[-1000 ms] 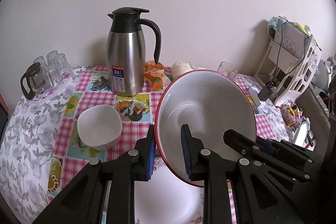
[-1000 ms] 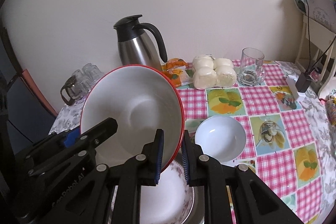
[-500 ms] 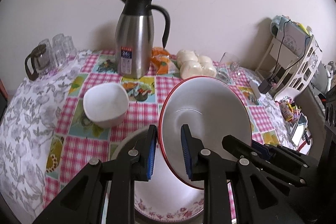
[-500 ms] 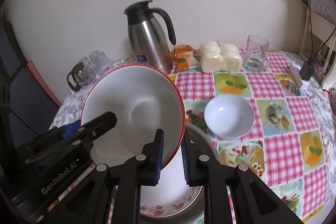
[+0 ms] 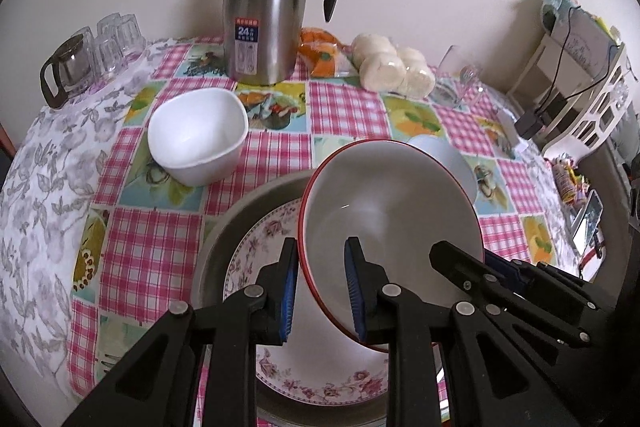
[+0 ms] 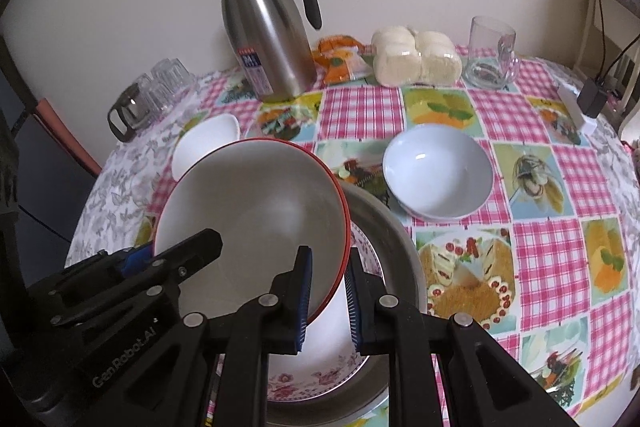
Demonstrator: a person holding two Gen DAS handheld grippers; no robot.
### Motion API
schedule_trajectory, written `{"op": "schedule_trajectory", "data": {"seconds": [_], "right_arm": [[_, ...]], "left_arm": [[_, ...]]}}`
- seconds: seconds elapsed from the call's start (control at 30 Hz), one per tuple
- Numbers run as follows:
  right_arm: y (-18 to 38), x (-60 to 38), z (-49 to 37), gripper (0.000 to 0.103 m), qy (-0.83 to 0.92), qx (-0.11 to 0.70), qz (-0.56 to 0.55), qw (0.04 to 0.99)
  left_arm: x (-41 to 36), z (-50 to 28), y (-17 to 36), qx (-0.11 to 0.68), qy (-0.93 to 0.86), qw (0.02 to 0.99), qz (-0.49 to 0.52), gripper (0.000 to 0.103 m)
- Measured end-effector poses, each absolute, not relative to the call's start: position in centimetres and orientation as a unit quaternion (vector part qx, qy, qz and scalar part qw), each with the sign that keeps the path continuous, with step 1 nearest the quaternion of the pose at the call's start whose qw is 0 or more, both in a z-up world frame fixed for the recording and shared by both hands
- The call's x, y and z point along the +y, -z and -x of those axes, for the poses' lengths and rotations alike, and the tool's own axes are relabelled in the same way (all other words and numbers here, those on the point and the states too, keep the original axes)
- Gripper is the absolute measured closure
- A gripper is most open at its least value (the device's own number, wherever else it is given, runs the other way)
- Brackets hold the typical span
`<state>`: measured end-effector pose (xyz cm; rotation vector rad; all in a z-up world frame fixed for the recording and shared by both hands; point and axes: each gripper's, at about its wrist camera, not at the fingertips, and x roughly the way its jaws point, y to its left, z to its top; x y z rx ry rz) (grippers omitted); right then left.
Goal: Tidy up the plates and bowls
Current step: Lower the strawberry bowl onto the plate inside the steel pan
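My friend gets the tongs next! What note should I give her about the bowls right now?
Left tongs: shut on the rim of the red-rimmed bowl.
Right tongs: shut on the same bowl's opposite rim.
The bowl hangs tilted over the floral plate, which lies in the metal basin.
Done: plate is in the basin.
Left: set the red-rimmed bowl down on the plate, let go, then probably gather the square white bowl and the round white bowl, both loose on the tablecloth.
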<state>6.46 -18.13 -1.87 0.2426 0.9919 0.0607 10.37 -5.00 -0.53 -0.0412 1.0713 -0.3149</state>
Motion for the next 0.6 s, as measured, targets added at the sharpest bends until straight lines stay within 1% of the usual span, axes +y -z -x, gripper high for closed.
{"op": "schedule_trajectory", "data": {"seconds": [0.27, 0.6], "right_arm": [[3.6, -17.4, -7.0, 0.085, -0.028, 0.500, -0.108, 0.859], [5.0, -17.2, -7.5, 0.085, -0.026, 0.519, -0.108, 0.847]], "left_arm": [[-4.9, -11.0, 2.2, 0.540, 0.136, 0.831, 0.013, 0.079], [-5.1, -11.2, 3.3, 0.559, 0.130, 0.819, 0.005, 0.079]]}}
